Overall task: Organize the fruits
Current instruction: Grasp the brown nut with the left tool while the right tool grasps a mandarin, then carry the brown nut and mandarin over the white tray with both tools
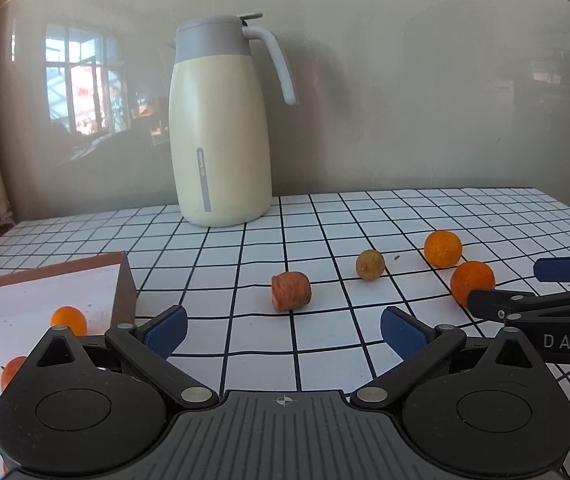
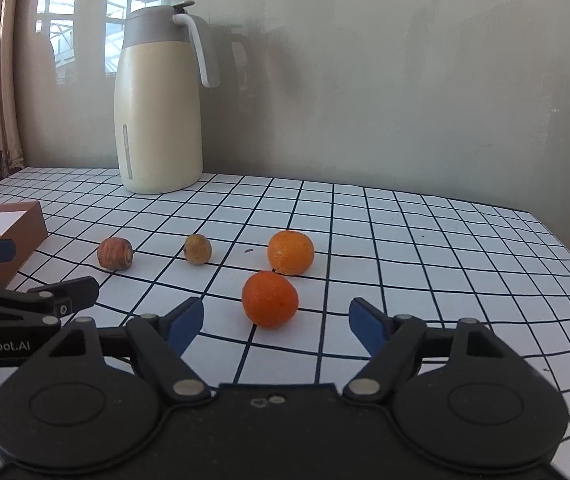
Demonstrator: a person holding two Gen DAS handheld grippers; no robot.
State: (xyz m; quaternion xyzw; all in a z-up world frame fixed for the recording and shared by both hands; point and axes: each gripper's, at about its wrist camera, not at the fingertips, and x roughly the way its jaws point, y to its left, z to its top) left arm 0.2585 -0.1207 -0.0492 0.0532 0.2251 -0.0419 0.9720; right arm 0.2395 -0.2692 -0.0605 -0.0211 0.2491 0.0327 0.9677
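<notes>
On the checked tablecloth lie two oranges, the near one (image 2: 270, 299) (image 1: 473, 282) and the far one (image 2: 291, 252) (image 1: 443, 249). Left of them are a small brown-green fruit (image 2: 197, 249) (image 1: 370, 265) and a reddish-brown stubby piece (image 2: 115, 253) (image 1: 291, 290). My right gripper (image 2: 277, 322) (image 1: 525, 286) is open, with the near orange just ahead between its blue fingertips, untouched. Open too, my left gripper (image 1: 283, 330) (image 2: 33, 274) has nothing between its pads; the reddish-brown piece lies a little ahead of it.
A brown box (image 1: 125, 292) (image 2: 25, 232) with a white floor stands at the left and holds small oranges (image 1: 69, 319). A tall cream jug (image 1: 221, 128) (image 2: 159, 112) stands at the back by the wall. The table's right edge is near.
</notes>
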